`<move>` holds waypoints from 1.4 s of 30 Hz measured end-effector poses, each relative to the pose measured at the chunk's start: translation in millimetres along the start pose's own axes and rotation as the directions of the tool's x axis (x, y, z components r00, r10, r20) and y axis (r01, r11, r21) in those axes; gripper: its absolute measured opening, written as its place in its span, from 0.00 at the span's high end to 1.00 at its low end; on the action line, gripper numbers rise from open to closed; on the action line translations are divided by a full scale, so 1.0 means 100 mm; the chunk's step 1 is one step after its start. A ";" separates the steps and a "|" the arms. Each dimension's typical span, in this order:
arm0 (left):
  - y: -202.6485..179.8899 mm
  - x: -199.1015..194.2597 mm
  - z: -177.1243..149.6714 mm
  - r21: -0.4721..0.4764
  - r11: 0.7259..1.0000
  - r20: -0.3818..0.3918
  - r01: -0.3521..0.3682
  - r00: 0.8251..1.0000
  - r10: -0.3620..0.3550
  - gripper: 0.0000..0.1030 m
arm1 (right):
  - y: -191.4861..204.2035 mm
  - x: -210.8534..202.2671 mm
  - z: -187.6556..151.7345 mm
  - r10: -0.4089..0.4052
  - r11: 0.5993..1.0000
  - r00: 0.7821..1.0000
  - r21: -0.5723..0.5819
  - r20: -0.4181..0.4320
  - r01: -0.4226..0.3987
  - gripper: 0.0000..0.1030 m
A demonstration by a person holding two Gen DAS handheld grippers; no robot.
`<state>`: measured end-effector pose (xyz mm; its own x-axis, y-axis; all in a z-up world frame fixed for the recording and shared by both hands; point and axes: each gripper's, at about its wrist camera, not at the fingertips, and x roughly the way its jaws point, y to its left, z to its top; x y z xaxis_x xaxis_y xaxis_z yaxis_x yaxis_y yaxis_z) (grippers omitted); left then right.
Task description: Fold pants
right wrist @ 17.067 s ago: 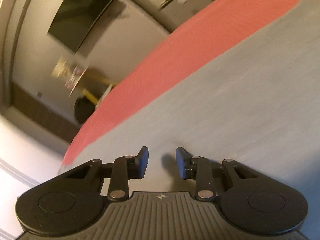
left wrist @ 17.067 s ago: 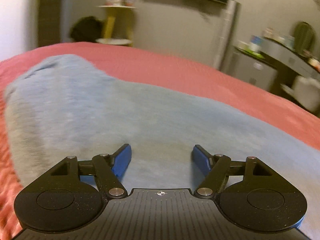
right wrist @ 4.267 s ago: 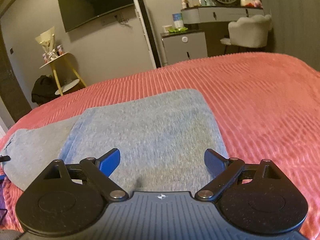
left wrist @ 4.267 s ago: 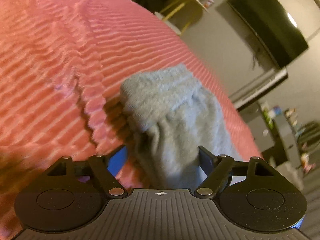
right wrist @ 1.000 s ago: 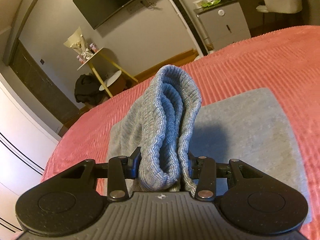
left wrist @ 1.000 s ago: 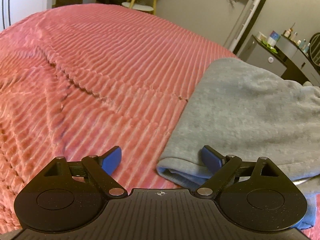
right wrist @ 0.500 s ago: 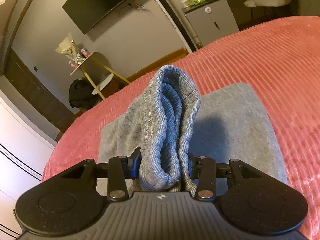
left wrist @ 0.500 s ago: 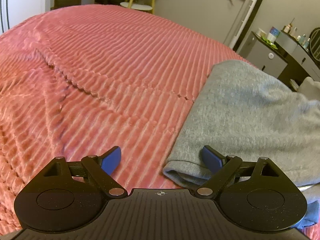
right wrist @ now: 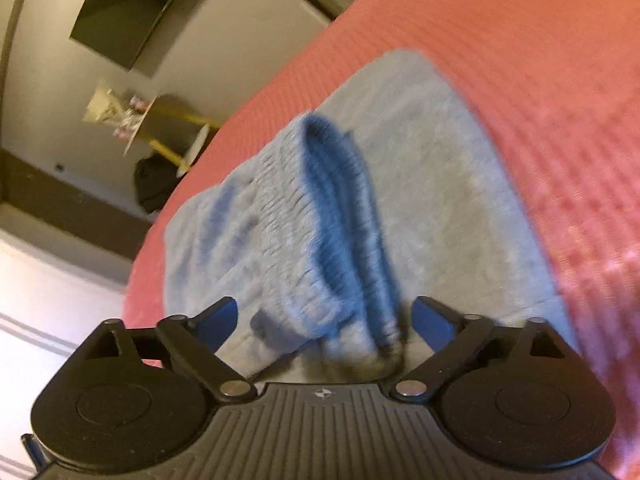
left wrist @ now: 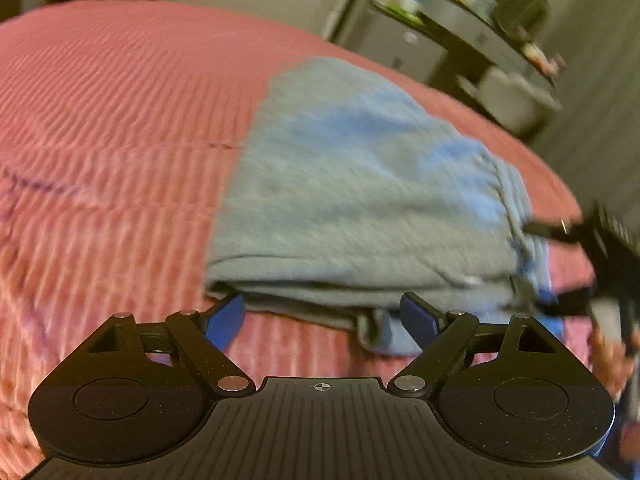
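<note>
Pants: the pants (left wrist: pixel 352 200) are lying folded in a thick pile on the pink bed (left wrist: pixel 100 128).
Landmark: the near edge of the pile is being used for every place below.
Left claw: the left claw (left wrist: pixel 322 314) is being held spread wide, with nothing in it, right at that near edge.
Right claw: the right claw (right wrist: pixel 324 316) is being held spread wide too; the raised ribbed band (right wrist: pixel 320 220) is standing between its tips, and no pinch is being seen.
Long way: the pile is running away from the near edge, toward the far side of the bed.
Nearer claw: it is judged that the band is closest to the right claw, so the band would be laid down by it.
</note>
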<state>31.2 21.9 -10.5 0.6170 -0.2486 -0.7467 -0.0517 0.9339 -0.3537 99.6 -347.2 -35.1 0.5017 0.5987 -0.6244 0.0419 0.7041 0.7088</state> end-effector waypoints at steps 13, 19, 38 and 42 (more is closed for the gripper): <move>0.07 0.17 0.00 -0.069 0.994 -0.060 -0.091 0.994 0.086 0.17 | 0.23 0.32 -0.07 0.113 0.990 0.992 0.089 -0.063 -0.107 0.30; -0.05 0.19 0.01 -0.009 0.991 -0.056 -0.133 0.990 0.132 0.17 | 0.75 0.17 -0.06 -0.008 0.996 1.000 -0.093 -0.004 0.008 0.59; -0.08 0.18 0.14 -0.131 0.967 0.110 -0.216 0.967 0.231 0.73 | 1.65 -0.81 -0.05 0.001 0.903 0.974 -0.419 0.228 0.097 0.60; -0.10 0.11 0.14 -0.138 0.968 0.126 -0.209 0.966 0.226 0.78 | 1.54 -0.82 -0.02 -0.018 0.912 0.974 -0.396 0.227 0.109 0.60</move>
<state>49.3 13.0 -7.5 0.6834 0.0038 -0.7301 -0.2873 0.9207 -0.2641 63.1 -287.0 125.2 0.6838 0.4839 -0.5462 -0.2495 0.8584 0.4482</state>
